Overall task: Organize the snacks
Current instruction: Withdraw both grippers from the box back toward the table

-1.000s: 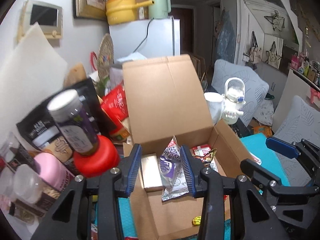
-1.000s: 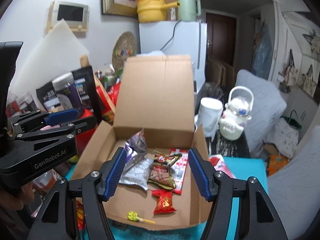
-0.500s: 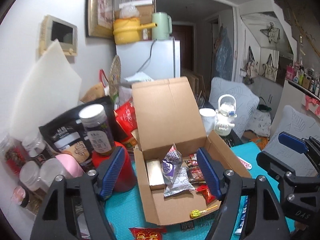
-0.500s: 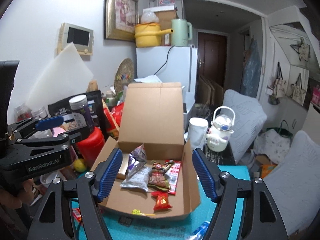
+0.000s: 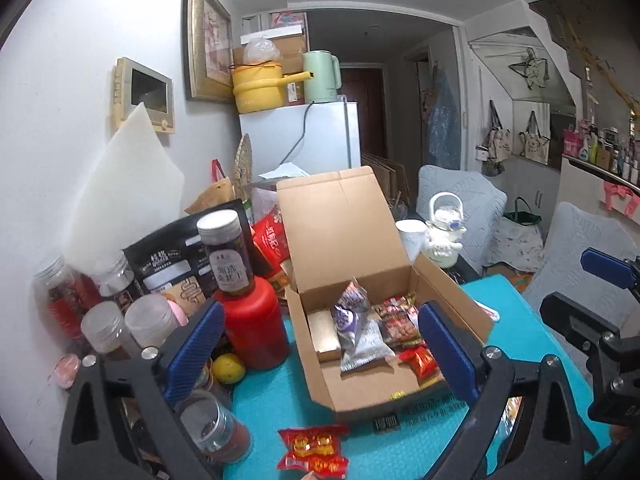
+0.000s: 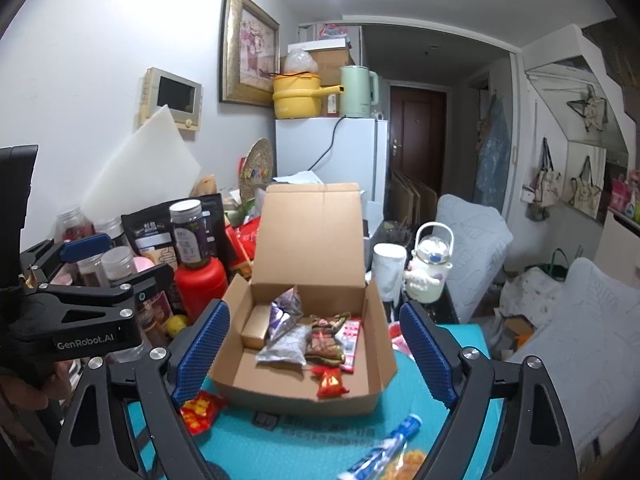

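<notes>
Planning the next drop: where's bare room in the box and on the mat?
Free: the cardboard box floor along its front wall, left of the red candy; teal mat strip just before the box. Crowded: box's back half with packets, jars left of the box.

Cardboard box (image 5: 404,394) open above; jars (image 5: 226,256) crowd its left side.

One cardboard box (image 6: 312,384) with about six snack packs inside. Two loose snack packs on the teal mat (image 6: 304,436): one red (image 6: 200,406), one blue-white (image 6: 384,452). One red canister (image 5: 256,328), one lemon (image 5: 228,368).
</notes>
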Demonstrator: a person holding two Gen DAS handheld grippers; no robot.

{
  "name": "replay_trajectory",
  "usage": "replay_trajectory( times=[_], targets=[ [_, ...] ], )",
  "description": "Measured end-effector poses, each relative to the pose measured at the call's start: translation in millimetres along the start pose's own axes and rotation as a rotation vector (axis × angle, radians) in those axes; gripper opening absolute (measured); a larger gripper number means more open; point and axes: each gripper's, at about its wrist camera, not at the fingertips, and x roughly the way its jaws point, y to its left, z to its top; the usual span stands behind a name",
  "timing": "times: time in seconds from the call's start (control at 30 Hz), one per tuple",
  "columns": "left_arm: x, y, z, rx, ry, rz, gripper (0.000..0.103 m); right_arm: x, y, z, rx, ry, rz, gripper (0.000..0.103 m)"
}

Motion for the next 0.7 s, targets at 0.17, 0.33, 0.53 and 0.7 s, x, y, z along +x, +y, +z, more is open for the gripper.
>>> replay_trajectory(
  times=[0.17,0.33,0.53,0.7],
  targets=[
    [-15.3,-2.9,-16.9,0.018,0.007,-0.045,0.099,-15.1,5.5,-17.4,0.010,0.007,0.001,0.093],
    [-24.5,-10.0,-34.0,0.035,0.030,-0.097,0.099,-28.3,9.0,-38.6,0.024,0.032,0.001,0.093],
    [-30.5,-20.4,-56.5,0.051,0.073,-0.128,0.099,-39.6,7.1,-62.6,0.048,0.064,-0.009,0.093],
    [-32.1,-26.0,-73.5,0.047,0.110,-0.136,0.099,-45.5,5.3,-81.3,0.061,0.083,-0.028,0.093]
  ],
)
